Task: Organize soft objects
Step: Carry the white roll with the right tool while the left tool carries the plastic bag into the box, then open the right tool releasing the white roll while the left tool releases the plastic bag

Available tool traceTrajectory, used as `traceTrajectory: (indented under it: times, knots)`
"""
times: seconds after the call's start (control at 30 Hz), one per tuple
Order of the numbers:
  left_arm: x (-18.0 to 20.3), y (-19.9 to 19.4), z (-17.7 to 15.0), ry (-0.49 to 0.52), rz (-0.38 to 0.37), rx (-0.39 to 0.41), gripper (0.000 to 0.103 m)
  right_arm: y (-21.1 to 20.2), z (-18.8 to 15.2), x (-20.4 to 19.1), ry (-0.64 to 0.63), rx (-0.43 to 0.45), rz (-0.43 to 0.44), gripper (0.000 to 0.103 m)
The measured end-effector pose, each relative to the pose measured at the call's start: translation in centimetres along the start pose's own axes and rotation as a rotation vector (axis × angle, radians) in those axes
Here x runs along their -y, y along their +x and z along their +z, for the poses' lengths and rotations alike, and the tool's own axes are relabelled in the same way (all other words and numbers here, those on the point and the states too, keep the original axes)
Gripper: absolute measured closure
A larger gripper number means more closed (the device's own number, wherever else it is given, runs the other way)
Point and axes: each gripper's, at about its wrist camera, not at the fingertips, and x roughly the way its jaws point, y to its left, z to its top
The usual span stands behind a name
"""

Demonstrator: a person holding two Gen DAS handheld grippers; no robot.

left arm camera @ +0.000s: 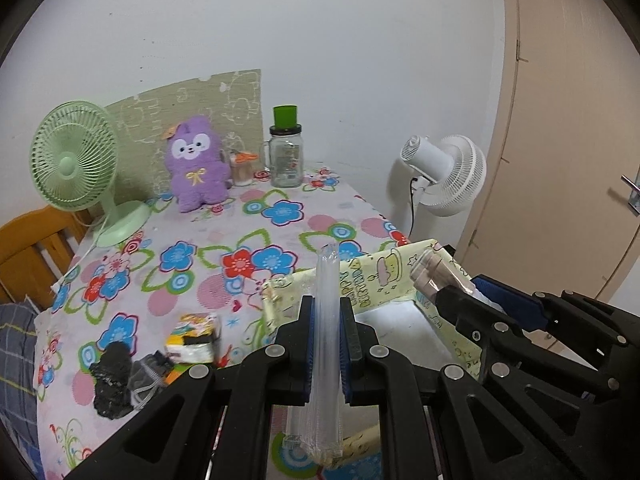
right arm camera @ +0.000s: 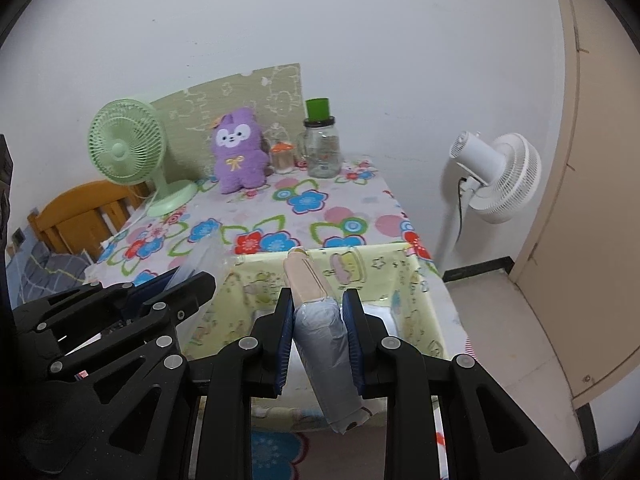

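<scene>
My left gripper (left arm camera: 328,312) is shut on a flat clear plastic packet (left arm camera: 327,344), held upright above the near wall of a yellow cartoon-print box (left arm camera: 376,280). My right gripper (right arm camera: 318,308) is shut on a beige and grey rolled packet (right arm camera: 316,320), held above the same box (right arm camera: 260,292). The right gripper shows in the left wrist view (left arm camera: 448,292) over the box's right side. The left gripper shows at the left of the right wrist view (right arm camera: 188,280). A black cloth bundle (left arm camera: 112,380), a grey sock (left arm camera: 146,376) and a yellow-white packet (left arm camera: 194,338) lie on the floral tablecloth left of the box.
A purple plush toy (left arm camera: 196,164), a green desk fan (left arm camera: 76,164), a glass jar with a green lid (left arm camera: 286,152) and a small mushroom bottle (left arm camera: 242,166) stand at the table's back. A white standing fan (left arm camera: 444,176) and a door (left arm camera: 560,120) are to the right. A wooden chair (left arm camera: 28,248) is left.
</scene>
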Motion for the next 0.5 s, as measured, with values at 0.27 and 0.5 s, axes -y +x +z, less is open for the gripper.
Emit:
traceTrajectory:
  times: [0.27,0.5]
  knots:
    - [0.8,3.2,0.3,-0.011,-0.034,-0.041,0.095,2.4,0.1,2.1,0.029,-0.03,-0.031,0.076]
    - [1.0,6.1,-0.5,-0.018,-0.043,-0.11,0.094,4.9,-0.3,3.4,0.049,-0.075,-0.056,0.076]
